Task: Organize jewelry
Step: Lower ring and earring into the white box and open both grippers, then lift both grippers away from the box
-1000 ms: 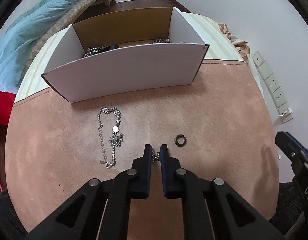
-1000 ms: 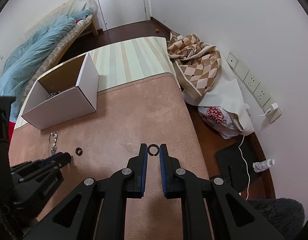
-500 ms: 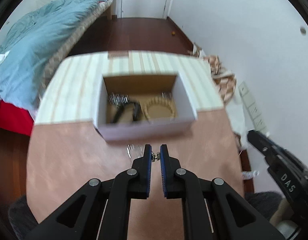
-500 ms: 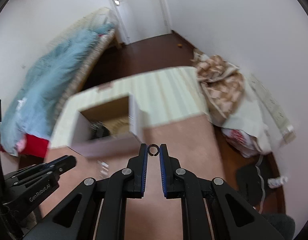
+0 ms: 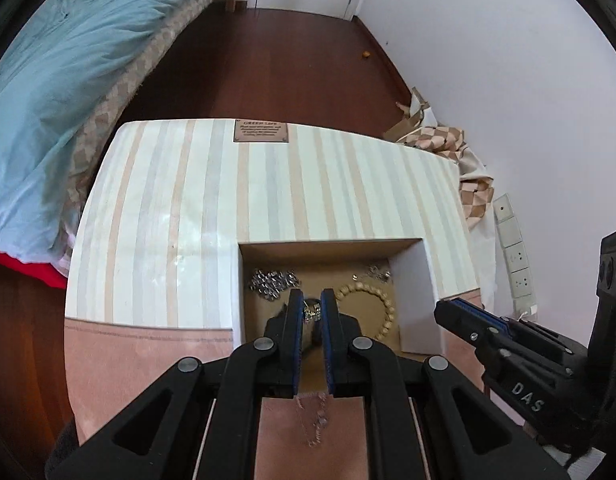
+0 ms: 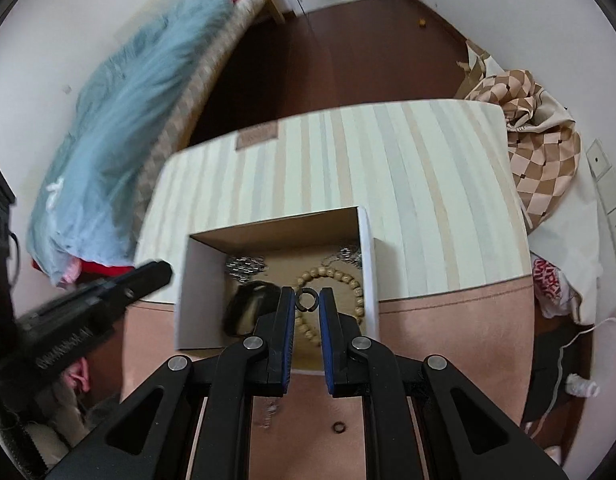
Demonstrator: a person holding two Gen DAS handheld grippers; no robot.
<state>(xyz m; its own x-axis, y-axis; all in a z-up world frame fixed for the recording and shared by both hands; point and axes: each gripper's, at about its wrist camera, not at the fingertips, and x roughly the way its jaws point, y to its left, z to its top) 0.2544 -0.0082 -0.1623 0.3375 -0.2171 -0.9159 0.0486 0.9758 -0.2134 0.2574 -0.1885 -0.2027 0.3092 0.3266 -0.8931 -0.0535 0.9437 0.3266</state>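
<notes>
My left gripper (image 5: 311, 309) is shut on a small silver jewelry piece (image 5: 311, 310) and holds it above the open white cardboard box (image 5: 413, 280). My right gripper (image 6: 307, 300) is shut on a dark ring (image 6: 307, 299), also above the box (image 6: 196, 280). Inside the box lie a wooden bead bracelet (image 5: 382, 300), silver chains (image 5: 273, 281) and a dark bangle (image 6: 248, 306). A silver chain (image 5: 317, 420) and a second dark ring (image 6: 339, 427) lie on the pink mat below the grippers.
The box stands where the pink mat (image 5: 140, 360) meets a striped cloth (image 5: 188, 208). A bed with a blue blanket (image 5: 48, 80) is at the left. A checkered cloth (image 6: 544, 148) and wall sockets (image 5: 516, 260) are at the right.
Both grippers rose from the mat and moved forward over the box, each still holding its piece. The chain and the other ring stayed on the mat.
</notes>
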